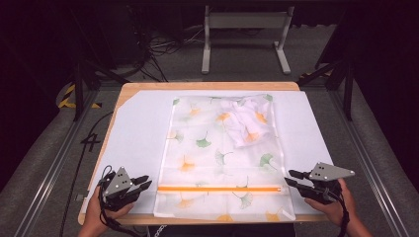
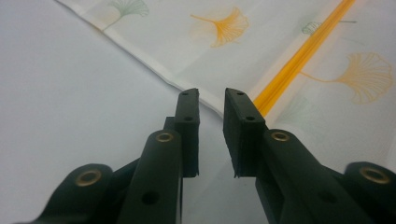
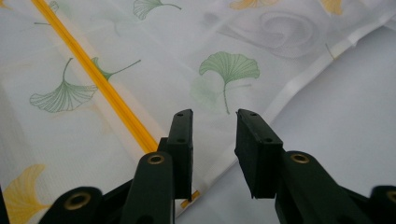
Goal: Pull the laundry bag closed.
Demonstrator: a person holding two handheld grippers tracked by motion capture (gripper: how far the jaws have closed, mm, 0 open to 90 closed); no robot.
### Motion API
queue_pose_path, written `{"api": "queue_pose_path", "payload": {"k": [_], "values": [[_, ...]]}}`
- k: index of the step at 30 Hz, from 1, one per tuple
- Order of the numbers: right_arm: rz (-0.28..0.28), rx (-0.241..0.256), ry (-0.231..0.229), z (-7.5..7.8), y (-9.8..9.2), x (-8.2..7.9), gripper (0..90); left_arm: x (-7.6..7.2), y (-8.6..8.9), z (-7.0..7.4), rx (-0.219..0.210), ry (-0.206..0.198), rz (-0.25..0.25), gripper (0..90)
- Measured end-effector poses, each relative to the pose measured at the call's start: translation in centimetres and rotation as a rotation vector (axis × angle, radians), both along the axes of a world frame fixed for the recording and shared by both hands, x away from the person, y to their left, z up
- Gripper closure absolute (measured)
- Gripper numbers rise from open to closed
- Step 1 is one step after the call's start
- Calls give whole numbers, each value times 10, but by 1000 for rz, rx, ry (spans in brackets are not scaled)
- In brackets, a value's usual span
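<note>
A white mesh bag printed with orange and green ginkgo leaves lies flat on the white table cover. An orange zipper runs across it near the front edge, seen also as the zipper and the zipper. A bundled white cloth lies inside the bag at its far right. My left gripper hovers open just left of the zipper's left end, nothing between its jaws. My right gripper stands open at the zipper's right end, over the bag's edge.
The white cover lies over a wooden table with bare margins left and right of the bag. A grey metal stand and cables sit on the floor beyond. Metal rails flank the table.
</note>
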State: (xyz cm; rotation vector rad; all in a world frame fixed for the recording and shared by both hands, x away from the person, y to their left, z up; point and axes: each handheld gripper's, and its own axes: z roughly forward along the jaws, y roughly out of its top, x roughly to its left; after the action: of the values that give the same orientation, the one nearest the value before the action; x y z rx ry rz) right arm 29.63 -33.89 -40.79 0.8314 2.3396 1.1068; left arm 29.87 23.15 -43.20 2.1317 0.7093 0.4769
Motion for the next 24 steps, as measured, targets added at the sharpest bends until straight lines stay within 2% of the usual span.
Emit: {"api": "queue_pose_path", "payload": {"k": [3,8,10,12,15,19,22,23,24], "values": [[-9,-6,-19,3,1,6,608,4,3,0,3,-5,22,668],[-10,-44,-47,4,3,16,514,7,8,-1,6,-13,59,588],[-12,-59,-52,4,4,19,508,8,10,-2,0,-17,79,570],[-9,-80,-62,4,5,24,470,9,13,-4,7,-21,102,486],[-11,-97,-68,3,6,31,402,12,18,-5,5,-21,135,423],[-27,-100,-72,0,4,40,294,17,25,-7,15,-26,171,303],[-54,-78,-83,-4,-2,43,243,19,30,-9,-6,-23,179,244],[-65,-60,-80,-6,-5,44,232,20,36,-11,-30,-27,187,221],[-65,-60,-80,-6,-5,44,232,20,36,-11,-30,-27,187,217]]}}
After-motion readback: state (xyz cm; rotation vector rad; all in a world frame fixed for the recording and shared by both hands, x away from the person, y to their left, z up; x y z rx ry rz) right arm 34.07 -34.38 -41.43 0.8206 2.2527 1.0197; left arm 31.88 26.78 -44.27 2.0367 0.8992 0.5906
